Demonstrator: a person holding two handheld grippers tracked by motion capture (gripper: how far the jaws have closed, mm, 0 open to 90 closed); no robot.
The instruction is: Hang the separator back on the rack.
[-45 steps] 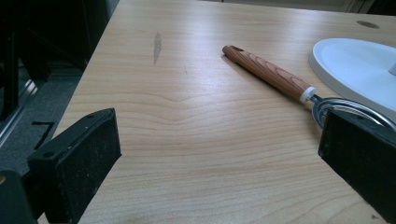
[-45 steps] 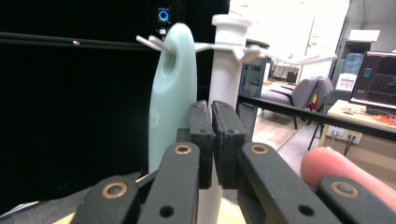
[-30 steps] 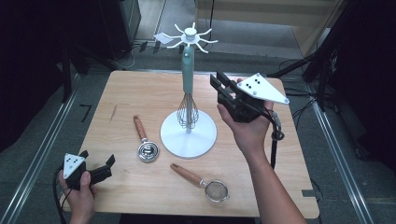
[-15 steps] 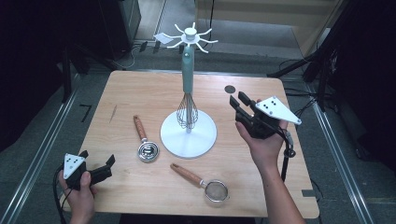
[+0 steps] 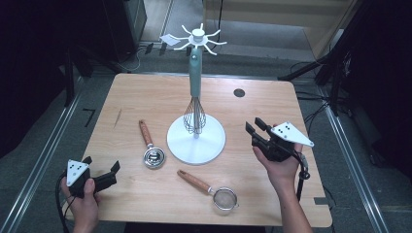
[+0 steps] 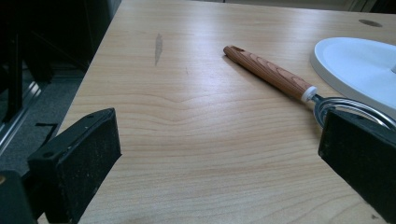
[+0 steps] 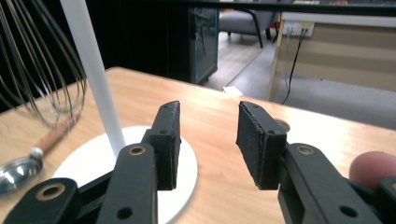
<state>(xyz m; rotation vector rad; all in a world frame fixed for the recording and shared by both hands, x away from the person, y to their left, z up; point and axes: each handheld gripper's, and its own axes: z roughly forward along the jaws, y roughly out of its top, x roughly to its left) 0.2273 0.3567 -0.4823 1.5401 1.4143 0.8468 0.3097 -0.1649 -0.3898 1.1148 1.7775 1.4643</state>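
1. Table (image 5: 145, 97): pale wood, took up the middle of the high view.
2. Utensil stand (image 5: 196, 141): white round base at frame centre, teal post rising to white hooks at the upper middle.
3. Whisk (image 5: 195, 116): hung against the post, wires just above the base.
4. My right gripper (image 5: 257, 132): right of centre, held above the table near the base's right edge, jaws parted with a modest gap and nothing between them. In the right gripper view its tips (image 7: 208, 140) faced the post and base.
5. My left gripper (image 5: 102, 171): lower left corner, jaws spread wide, empty, low over the wood (image 6: 210, 163).
6. Strainer (image 5: 211, 190): wooden handle, mesh bowl, lower centre, below the base.
7. Measuring scoop (image 5: 150, 148): wooden handle pointing up-frame, steel bowl just left of the base; in the left gripper view (image 6: 273, 72) it lay ahead at upper right.
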